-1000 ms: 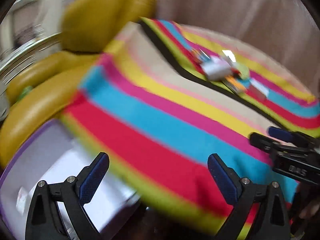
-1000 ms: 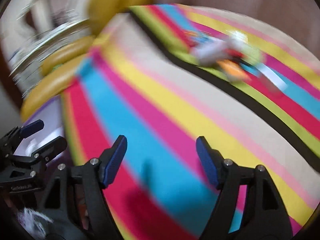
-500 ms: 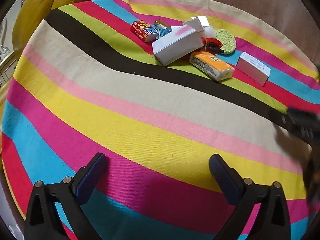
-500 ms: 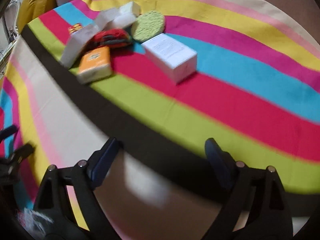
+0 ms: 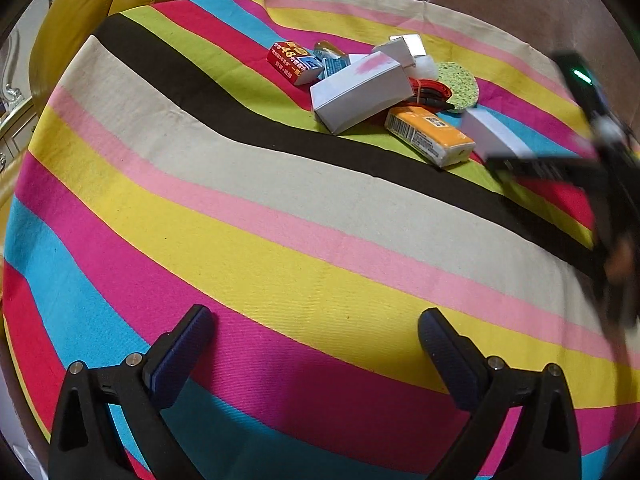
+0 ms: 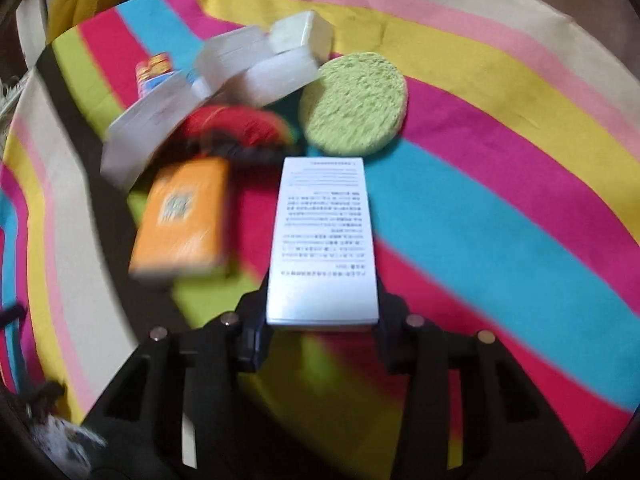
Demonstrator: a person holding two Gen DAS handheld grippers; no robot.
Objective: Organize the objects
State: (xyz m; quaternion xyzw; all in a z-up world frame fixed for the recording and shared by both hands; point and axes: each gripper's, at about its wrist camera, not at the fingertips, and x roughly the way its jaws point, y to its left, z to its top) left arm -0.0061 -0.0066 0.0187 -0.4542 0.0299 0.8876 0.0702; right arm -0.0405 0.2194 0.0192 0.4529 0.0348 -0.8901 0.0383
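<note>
Two views, taken in turn. Left wrist view: the left gripper [image 5: 312, 354] sits at the bottom of the frame, fingers wide apart and holding nothing, over the magenta band of the striped cloth [image 5: 240, 216]. A loose heap of items lies in the upper centre: a large white box [image 5: 360, 96] tilted on the pile, a red packet [image 5: 294, 62] to its left, an orange packet [image 5: 430, 136] lower right of it, a green round sponge [image 5: 460, 84] and a red coiled cord [image 5: 430, 90] behind. The right gripper [image 5: 536, 168] comes in blurred from the right edge, at the small white box [image 5: 494, 134] just right of the orange packet. A yellow leather seat [image 5: 92, 12] fills the upper left. Right wrist view: the right gripper's fingers are closed against both long sides of the small white box, printed face up, at frame centre [image 6: 322, 240]; whether it has left the cloth cannot be told. The orange packet is just left of it, the sponge above it. Judgement: the step in hand is picking the first item out of the heap. Next move calls for a clean lift clear of the neighbours, then carrying the box to open cloth and setting it down squarely, while the left gripper stands free for another item.
</note>
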